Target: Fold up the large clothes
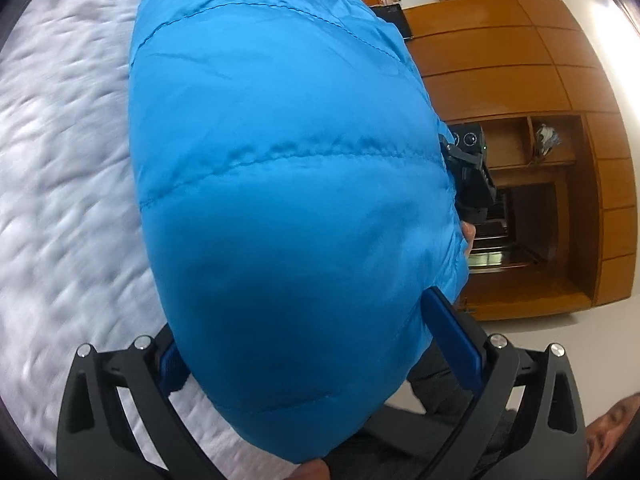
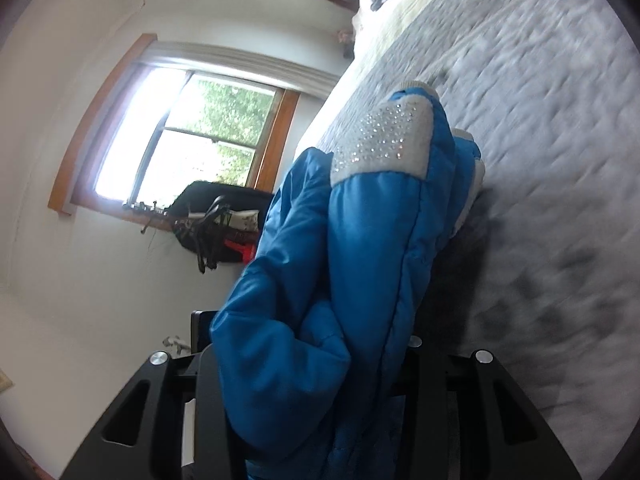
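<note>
1. Left gripper (image 1: 320, 356): fingers clamped on a thick fold of the blue jacket (image 1: 288, 184).
2. Right gripper (image 2: 312, 364): clenched on bunched jacket fabric.
3. Jacket: held up off the grey bed (image 2: 540, 128), its studded grey cuff (image 2: 392, 140) near the bed's window-side edge.

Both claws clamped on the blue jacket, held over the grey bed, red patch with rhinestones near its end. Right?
One error: the patch is grey, not red, per the right wrist view. The rest holds: left claw and right claw grip the blue jacket over the grey bed.
</note>
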### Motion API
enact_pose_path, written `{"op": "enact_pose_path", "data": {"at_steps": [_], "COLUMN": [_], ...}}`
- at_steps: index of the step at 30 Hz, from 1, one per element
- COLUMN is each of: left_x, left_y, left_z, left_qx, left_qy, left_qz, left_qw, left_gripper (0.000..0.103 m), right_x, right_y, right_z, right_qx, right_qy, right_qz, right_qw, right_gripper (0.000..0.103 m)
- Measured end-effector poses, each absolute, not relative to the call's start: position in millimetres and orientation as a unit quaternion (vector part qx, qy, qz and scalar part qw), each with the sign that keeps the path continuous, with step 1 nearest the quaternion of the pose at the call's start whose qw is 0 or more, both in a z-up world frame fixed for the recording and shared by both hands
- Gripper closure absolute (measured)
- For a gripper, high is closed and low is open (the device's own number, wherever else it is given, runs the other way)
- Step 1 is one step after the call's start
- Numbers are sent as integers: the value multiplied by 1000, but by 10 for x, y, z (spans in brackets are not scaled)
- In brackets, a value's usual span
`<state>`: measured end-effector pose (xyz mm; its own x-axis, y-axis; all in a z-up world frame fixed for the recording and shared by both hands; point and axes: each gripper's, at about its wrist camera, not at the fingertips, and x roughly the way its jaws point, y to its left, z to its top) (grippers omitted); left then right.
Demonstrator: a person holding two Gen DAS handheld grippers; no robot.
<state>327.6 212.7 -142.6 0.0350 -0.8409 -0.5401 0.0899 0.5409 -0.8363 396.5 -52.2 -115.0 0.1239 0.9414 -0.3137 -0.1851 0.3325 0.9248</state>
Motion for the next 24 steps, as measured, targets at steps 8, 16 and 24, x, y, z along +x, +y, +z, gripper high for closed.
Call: {"op": "enact_pose_path", "data": {"at_steps": [8, 16, 24], "left_x": [2880, 2582, 2347], "left_y": [2604, 2981, 2765], "left_z": [-1702, -1161, -783], "left_qx": [-314, -290, -343], "left_qy": [612, 539, 472], "left_qz": [-312, -255, -418], "left_qw": [655, 748, 696], "left_gripper": [2, 3, 3], "right_x": [3666, 3573, 3159], "right_y": [252, -46, 96], "right_z": [-1425, -953, -68], "right_qx": [362, 315, 190], "right_qy": [527, 504, 423], "right_qz": [450, 395, 415], "right_qw": [623, 700, 783], "right_gripper": [48, 21, 40]}}
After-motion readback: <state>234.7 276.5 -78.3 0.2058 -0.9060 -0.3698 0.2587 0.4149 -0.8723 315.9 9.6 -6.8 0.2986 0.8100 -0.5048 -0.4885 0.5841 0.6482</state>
